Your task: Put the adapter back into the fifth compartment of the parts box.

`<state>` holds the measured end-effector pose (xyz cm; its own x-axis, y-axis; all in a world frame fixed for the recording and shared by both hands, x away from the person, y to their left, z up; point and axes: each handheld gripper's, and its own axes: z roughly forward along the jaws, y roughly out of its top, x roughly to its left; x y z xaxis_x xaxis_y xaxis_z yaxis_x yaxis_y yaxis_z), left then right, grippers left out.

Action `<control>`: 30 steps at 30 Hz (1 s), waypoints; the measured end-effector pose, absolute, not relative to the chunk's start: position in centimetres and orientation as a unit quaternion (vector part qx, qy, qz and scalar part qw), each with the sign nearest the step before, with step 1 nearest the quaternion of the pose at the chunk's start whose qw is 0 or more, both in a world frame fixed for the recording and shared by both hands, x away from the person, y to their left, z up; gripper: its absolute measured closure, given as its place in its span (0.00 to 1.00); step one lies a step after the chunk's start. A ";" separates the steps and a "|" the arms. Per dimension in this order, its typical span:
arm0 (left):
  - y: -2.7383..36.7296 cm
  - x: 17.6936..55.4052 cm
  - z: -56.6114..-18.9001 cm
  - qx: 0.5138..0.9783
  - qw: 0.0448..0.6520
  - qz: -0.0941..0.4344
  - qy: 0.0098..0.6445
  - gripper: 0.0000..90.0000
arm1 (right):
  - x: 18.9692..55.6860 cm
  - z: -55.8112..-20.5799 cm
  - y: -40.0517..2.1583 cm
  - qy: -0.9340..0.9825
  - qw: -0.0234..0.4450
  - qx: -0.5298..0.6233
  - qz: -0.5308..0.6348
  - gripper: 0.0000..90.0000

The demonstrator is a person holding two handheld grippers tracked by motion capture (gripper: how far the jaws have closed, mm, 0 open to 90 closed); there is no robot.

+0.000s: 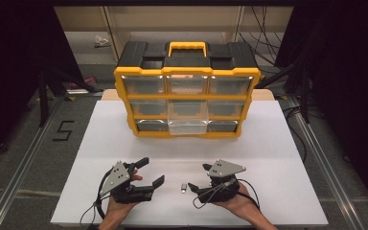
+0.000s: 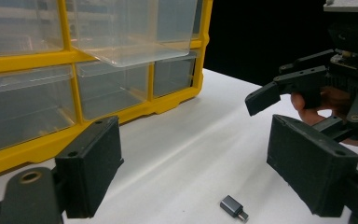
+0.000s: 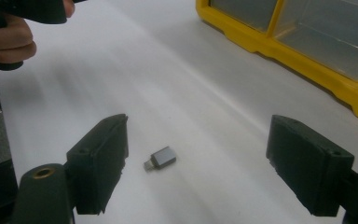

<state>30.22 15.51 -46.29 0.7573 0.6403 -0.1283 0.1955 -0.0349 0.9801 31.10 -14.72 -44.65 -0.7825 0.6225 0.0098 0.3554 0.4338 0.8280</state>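
- Adapter (image 1: 183, 187): small grey metal plug piece lying flat on the white table (image 1: 124, 134), well in front of the yellow organizer (image 1: 188, 96), roughly in line with the organizer's middle column. No writing on it can be read.
- Left gripper (image 1: 147, 172): rests on the table to the left of the adapter, farther from the organizer than the adapter's row by little; its jaws stand wide apart and hold nothing. In the left gripper view the adapter (image 2: 233, 207) lies low between the two black jaws, touching neither.
- Right gripper (image 1: 199, 178): sits just right of the adapter, jaws spread wide and empty. In the right gripper view the adapter (image 3: 160, 158) lies on the table just beside the left-hand jaw, apart from it, with the organizer's yellow frame (image 3: 279, 44) beyond.
- Organizer: yellow frame, black top with a yellow handle, three rows of clear drawers; the bottom middle drawer (image 1: 187, 126) is pulled out toward the adapter. No brand or label is legible on it.
- Floor mark (image 1: 63, 130): a black "5" on the grey floor, left of the organizer and off the table.
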 end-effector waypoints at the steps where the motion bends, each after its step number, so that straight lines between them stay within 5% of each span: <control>1: 15.5 30.2 -46.3 0.697 0.627 0.177 0.300 0.19 | 31.2 -44.7 -14.6 0.834 0.150 0.295 0.442 0.24; 30: 15.5 30.2 -46.3 0.697 0.625 0.181 0.301 0.20 | 33.5 -46.8 -10.8 0.871 0.128 0.295 0.371 0.27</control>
<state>30.25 15.52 -46.26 0.7537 0.6454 -0.1240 0.1939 -0.0382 0.9803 33.53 -10.82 -46.75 -0.7929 0.6093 -0.0047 0.4187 0.5504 0.7224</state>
